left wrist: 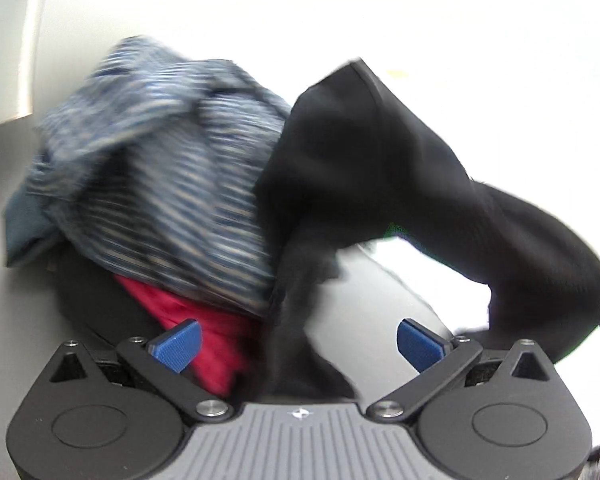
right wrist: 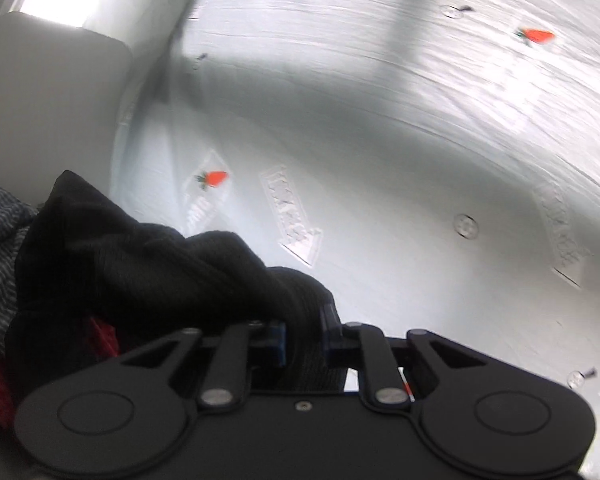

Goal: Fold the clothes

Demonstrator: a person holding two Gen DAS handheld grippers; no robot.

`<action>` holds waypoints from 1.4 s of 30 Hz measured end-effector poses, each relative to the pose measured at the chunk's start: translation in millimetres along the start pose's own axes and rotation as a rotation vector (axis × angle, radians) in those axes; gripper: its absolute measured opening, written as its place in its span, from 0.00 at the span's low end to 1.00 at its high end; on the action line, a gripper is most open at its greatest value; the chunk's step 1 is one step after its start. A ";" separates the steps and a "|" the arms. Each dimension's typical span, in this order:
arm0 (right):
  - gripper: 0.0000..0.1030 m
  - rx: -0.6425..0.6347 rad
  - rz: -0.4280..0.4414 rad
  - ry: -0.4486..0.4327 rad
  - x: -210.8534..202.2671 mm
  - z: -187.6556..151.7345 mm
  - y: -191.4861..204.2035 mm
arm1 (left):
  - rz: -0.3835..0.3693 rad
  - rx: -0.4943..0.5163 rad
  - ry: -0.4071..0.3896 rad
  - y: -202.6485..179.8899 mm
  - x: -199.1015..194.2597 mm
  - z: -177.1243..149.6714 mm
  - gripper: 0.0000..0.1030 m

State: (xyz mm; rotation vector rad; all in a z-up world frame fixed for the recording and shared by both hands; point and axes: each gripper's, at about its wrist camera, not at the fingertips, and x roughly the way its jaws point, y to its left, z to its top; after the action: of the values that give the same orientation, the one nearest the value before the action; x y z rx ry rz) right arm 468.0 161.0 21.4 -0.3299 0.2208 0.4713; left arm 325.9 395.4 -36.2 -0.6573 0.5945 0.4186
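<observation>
Black garment (right wrist: 148, 272) is hanging soft and floppy off the pile of clothes (left wrist: 172, 168). Right tongs (right wrist: 303, 340) are pinching its bunched end. Left tongs (left wrist: 298, 346) are spread wide, holding nothing. An edge looks best to grab.

The black garment (left wrist: 364, 160) is plain. The shirt (left wrist: 172, 168) beside it carries blue, navy and pale stripes. The cloth (left wrist: 204, 328) under them is red. The sheet (right wrist: 380, 160) is white with small orange carrots (right wrist: 214, 178). The left gripper (left wrist: 298, 344) has blue pads (left wrist: 176, 344).
</observation>
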 end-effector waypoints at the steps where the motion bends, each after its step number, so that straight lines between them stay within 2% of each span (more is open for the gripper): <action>1: 0.16 0.052 -0.031 0.027 -19.6 -10.9 -27.8 | -0.018 0.026 0.008 -15.8 -6.5 -10.5 0.99; 2: 0.16 0.104 -0.061 0.054 -39.3 -21.8 -55.2 | -0.036 0.053 0.015 -31.7 -13.0 -21.1 0.99; 5: 0.18 0.131 -0.238 0.158 -96.3 -70.5 -128.1 | -0.097 0.123 0.048 -73.8 -23.1 -56.6 0.99; 6: 0.19 0.132 -0.299 0.216 -110.4 -93.5 -146.5 | -0.117 0.141 0.069 -89.8 -23.9 -71.7 0.99; 8: 0.22 0.134 -0.402 0.396 -131.2 -141.4 -179.8 | -0.152 0.173 0.130 -121.4 -16.1 -107.2 0.99; 10: 0.24 0.171 -0.472 0.530 -163.1 -192.5 -204.5 | -0.173 0.208 0.191 -150.6 -11.0 -135.3 0.98; 13: 0.39 0.235 -0.501 0.610 -211.7 -238.4 -218.5 | -0.213 0.277 0.284 -190.0 -5.5 -170.3 0.96; 17: 0.40 0.301 -0.493 0.634 -236.2 -262.1 -219.3 | -0.228 0.359 0.350 -225.0 1.0 -206.0 0.95; 19: 0.42 0.303 -0.456 0.605 -233.5 -259.8 -216.5 | -0.233 0.360 0.363 -233.0 11.8 -214.2 0.94; 20: 0.46 0.291 -0.429 0.585 -231.2 -256.5 -214.6 | -0.236 0.359 0.370 -237.0 17.3 -218.2 0.93; 22: 0.52 0.241 -0.378 0.550 -223.0 -250.6 -211.2 | -0.241 0.357 0.368 -243.6 27.0 -220.6 0.91; 24: 0.53 0.198 -0.348 0.529 -208.7 -248.2 -211.8 | -0.240 0.380 0.355 -250.0 33.6 -222.5 0.86; 27: 0.53 0.186 -0.298 0.504 -174.5 -245.4 -222.9 | -0.209 0.406 0.326 -264.4 44.2 -217.8 0.83; 29: 0.54 0.182 -0.266 0.494 -147.3 -241.7 -230.5 | -0.177 0.382 0.300 -264.7 50.3 -210.0 0.82; 32: 0.56 0.060 -0.208 0.465 -108.5 -230.0 -222.0 | -0.106 0.342 0.278 -253.6 54.4 -201.4 0.82; 34: 0.58 0.008 -0.126 0.438 -89.3 -222.9 -207.5 | -0.055 0.324 0.266 -243.6 55.9 -197.2 0.82; 35: 0.58 0.021 -0.078 0.428 -82.4 -220.4 -201.5 | -0.030 0.314 0.260 -238.7 56.7 -195.1 0.82; 38: 0.59 0.086 0.146 0.423 -57.2 -215.5 -167.6 | 0.046 0.286 0.243 -223.6 59.1 -188.8 0.82; 41: 0.59 -0.029 0.357 0.438 -35.9 -224.4 -111.0 | 0.111 0.225 0.262 -200.0 64.6 -181.7 0.82; 42: 0.59 -0.083 0.383 0.450 -29.1 -229.7 -91.9 | 0.118 0.195 0.266 -191.9 66.1 -177.9 0.82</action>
State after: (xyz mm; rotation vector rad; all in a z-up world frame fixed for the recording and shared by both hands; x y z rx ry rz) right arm 456.3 -10.6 -158.8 -0.4767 0.7120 0.7834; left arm 411.5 149.3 -106.5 -0.4956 0.9184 0.3797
